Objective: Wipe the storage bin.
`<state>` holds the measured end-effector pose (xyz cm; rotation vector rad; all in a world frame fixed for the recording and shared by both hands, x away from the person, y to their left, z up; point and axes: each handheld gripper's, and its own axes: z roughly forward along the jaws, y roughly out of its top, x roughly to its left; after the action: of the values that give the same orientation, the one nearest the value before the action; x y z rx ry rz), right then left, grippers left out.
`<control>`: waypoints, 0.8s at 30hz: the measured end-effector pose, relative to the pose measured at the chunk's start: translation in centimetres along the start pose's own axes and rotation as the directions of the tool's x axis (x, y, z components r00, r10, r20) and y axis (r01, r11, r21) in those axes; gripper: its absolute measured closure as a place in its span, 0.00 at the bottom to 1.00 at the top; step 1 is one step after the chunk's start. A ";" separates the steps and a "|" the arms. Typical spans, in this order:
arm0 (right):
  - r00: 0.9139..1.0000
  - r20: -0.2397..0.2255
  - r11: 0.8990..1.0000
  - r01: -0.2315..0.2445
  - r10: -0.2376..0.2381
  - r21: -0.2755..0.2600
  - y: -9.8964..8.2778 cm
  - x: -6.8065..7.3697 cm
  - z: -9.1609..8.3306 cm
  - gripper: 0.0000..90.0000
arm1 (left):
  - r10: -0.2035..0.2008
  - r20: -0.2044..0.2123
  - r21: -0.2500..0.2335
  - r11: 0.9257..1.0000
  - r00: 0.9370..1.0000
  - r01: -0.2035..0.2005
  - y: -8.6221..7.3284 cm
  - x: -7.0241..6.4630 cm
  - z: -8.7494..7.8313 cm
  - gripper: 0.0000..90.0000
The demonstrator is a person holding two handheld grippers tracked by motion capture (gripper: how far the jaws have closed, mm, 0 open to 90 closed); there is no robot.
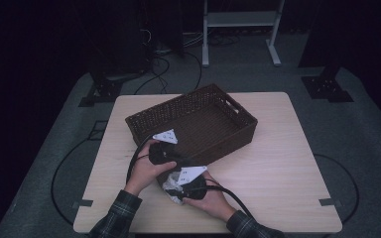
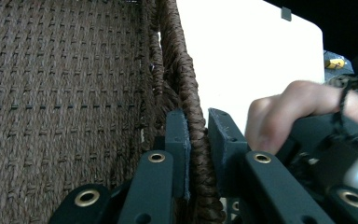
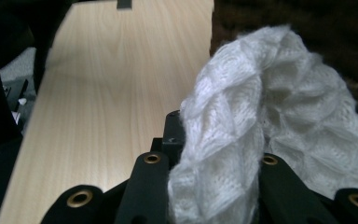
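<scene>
While gripping the near rim of the brown woven basket (image 2: 74, 93), left gripper (image 2: 196, 140) clamped narrow on that braided edge, one black jaw inside the basket wall and one outside, pads pressing the weave from both sides. Seen from the high view, left gripper (image 1: 162, 151) at the basket's (image 1: 238, 116) front wall, held by the person's left hand (image 1: 144, 171) coming in from the bottom edge. Basket sitting at an angle on the pale wooden table (image 1: 278, 168), toward its far half.

Right gripper (image 3: 216, 149) closed on a white knitted cloth (image 3: 261, 112), the bunched fabric filling the gap between the jaws and spilling up and over to the right side. In the high view, right gripper (image 1: 188, 186) low over the table just in front of the basket's near wall, right hand (image 1: 213, 201) around it, white cloth (image 1: 171, 187) bulging out beneath and to the left. Cloth outside the basket, close beside its front rim. Both grippers nearly touching each other there.
</scene>
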<state>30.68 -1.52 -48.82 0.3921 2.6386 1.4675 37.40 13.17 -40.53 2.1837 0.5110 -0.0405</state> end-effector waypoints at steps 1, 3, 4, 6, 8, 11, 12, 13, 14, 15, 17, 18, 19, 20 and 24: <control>1.000 -0.002 1.000 -0.004 0.003 -0.002 -0.1 -0.1 0.0 0.83 | 0.001 0.000 0.001 1.000 1.000 -0.001 0.0 0.0 0.0 0.87; 1.000 0.003 1.000 -0.001 0.001 -0.001 -0.1 -0.1 -0.2 0.83 | 0.000 0.000 0.000 1.000 1.000 0.000 0.0 0.0 0.0 0.87; 1.000 0.003 1.000 0.004 -0.004 -0.002 -0.1 -0.1 -0.3 0.83 | 0.000 0.000 0.000 1.000 1.000 0.000 0.0 0.0 0.0 0.87; 1.000 -0.004 1.000 0.002 -0.002 -0.002 0.0 0.0 -0.7 0.83 | -0.002 0.000 -0.001 1.000 1.000 0.002 0.0 0.0 0.0 0.87; 1.000 -0.001 1.000 0.000 0.000 -0.009 0.0 0.0 -1.2 0.83 | -0.003 0.001 -0.002 1.000 1.000 0.003 0.0 0.0 0.0 0.87; 1.000 0.005 1.000 0.000 0.000 -0.012 0.0 0.1 -2.0 0.83 | -0.003 0.001 -0.002 1.000 1.000 0.003 0.0 0.0 0.0 0.87; 1.000 0.007 1.000 0.005 -0.004 -0.014 -0.1 0.1 -2.3 0.83 | 0.000 0.001 0.000 1.000 1.000 0.000 0.0 0.0 0.0 0.87; 1.000 0.005 1.000 -0.004 0.004 -0.009 -0.2 0.2 -2.6 0.83 | -0.003 0.001 -0.002 1.000 1.000 0.003 0.0 0.0 0.0 0.87; 1.000 0.017 1.000 0.008 -0.008 -0.010 -0.2 0.2 -2.9 0.83 | -0.001 0.000 0.000 1.000 1.000 0.001 0.0 0.0 0.0 0.87; 1.000 0.022 1.000 0.011 -0.011 -0.010 -0.4 0.2 -3.2 0.83 | -0.001 0.001 -0.001 1.000 1.000 0.001 0.0 0.0 0.0 0.87; 1.000 0.026 1.000 0.000 0.000 -0.016 -0.6 0.1 -4.1 0.83 | -0.001 0.000 -0.001 1.000 1.000 0.001 0.0 0.0 0.0 0.87; 0.999 0.034 1.000 -0.002 0.002 -0.017 -0.7 0.0 -4.4 0.83 | -0.001 0.000 -0.001 1.000 1.000 0.001 0.0 0.0 0.0 0.87; 0.999 0.045 1.000 0.000 0.001 -0.018 -0.8 0.0 -4.8 0.83 | 0.000 0.001 0.000 1.000 1.000 0.000 0.0 0.0 0.0 0.87; 0.999 0.048 1.000 -0.005 0.006 -0.023 -0.9 -0.1 -5.2 0.83 | -0.004 0.001 -0.003 1.000 1.000 0.004 0.0 0.0 0.0 0.87; 0.997 0.075 1.000 -0.005 0.007 -0.019 -1.4 -0.4 -6.4 0.82 | -0.002 0.002 -0.003 1.000 1.000 0.002 0.0 0.0 0.0 0.87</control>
<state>29.47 -7.64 -46.62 0.4446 2.5660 1.4491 37.42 13.17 -40.53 2.1800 0.5116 -0.0422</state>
